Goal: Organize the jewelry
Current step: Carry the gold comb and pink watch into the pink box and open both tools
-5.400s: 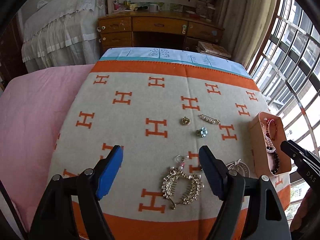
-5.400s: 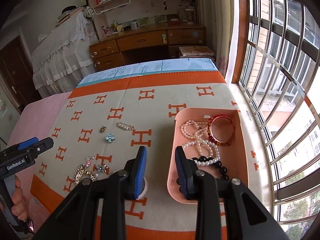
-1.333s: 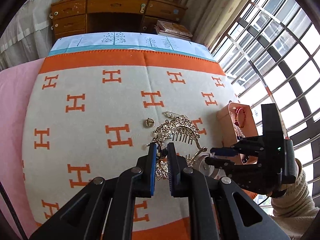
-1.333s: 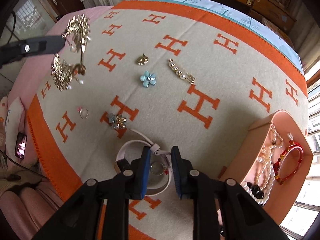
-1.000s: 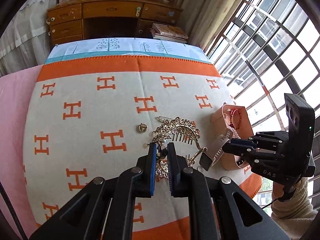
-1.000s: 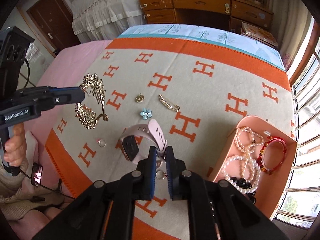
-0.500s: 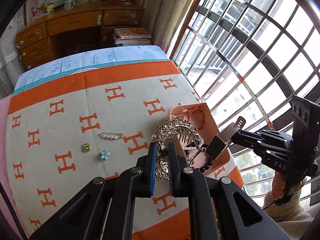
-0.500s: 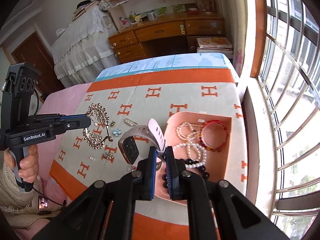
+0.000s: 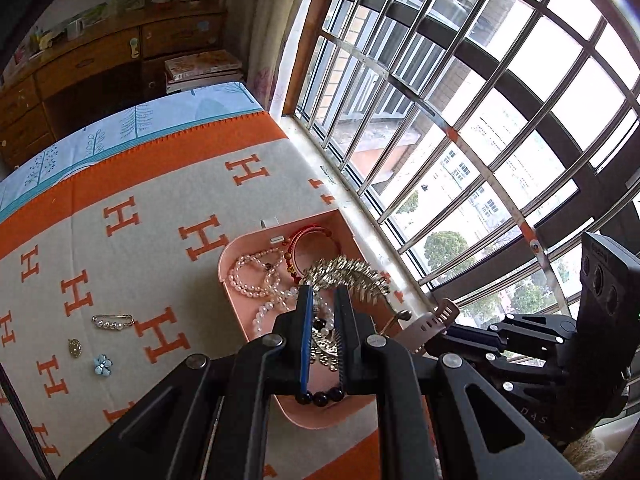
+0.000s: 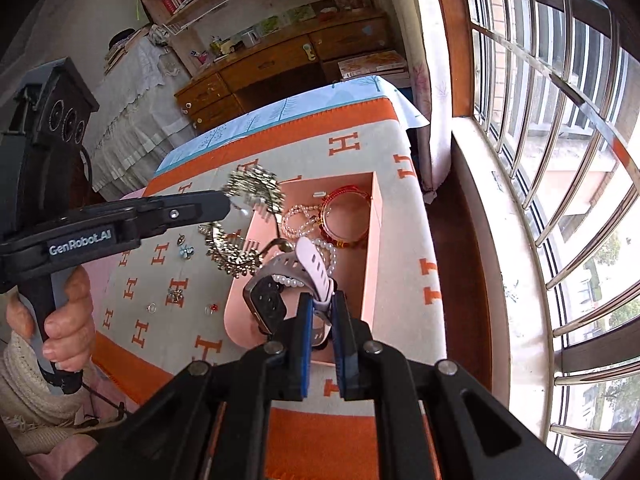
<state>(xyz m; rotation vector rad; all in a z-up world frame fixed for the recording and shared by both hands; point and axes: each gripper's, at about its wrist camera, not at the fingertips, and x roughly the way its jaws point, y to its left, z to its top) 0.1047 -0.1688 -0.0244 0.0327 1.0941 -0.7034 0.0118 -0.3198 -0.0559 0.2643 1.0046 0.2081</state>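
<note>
On the blanket (image 9: 132,184), well left of the tray, lie a pearl pin (image 9: 113,321), a small gold charm (image 9: 74,347) and a blue flower brooch (image 9: 103,364), not yet gathered. The left gripper (image 9: 321,296) has its fingers clamped together on the gold hair comb (image 9: 347,273), which hangs over the pink tray (image 9: 228,256), its long axis curving across the tray above the pearl strands (image 9: 256,276) and the red bracelet (image 9: 310,236). To its right, the right gripper (image 10: 320,300) is pinched on the strap of the pink smartwatch (image 10: 280,284), whose face hangs over the tray's near left corner. Both pieces are above the tray, so I judge the release is next; the comb sits nearer the tray's middle. The tray's far and right walls stand close to the windowsill (image 10: 480,216), leaving little room rightward, while the blanket to the left is open for pulling away
</note>
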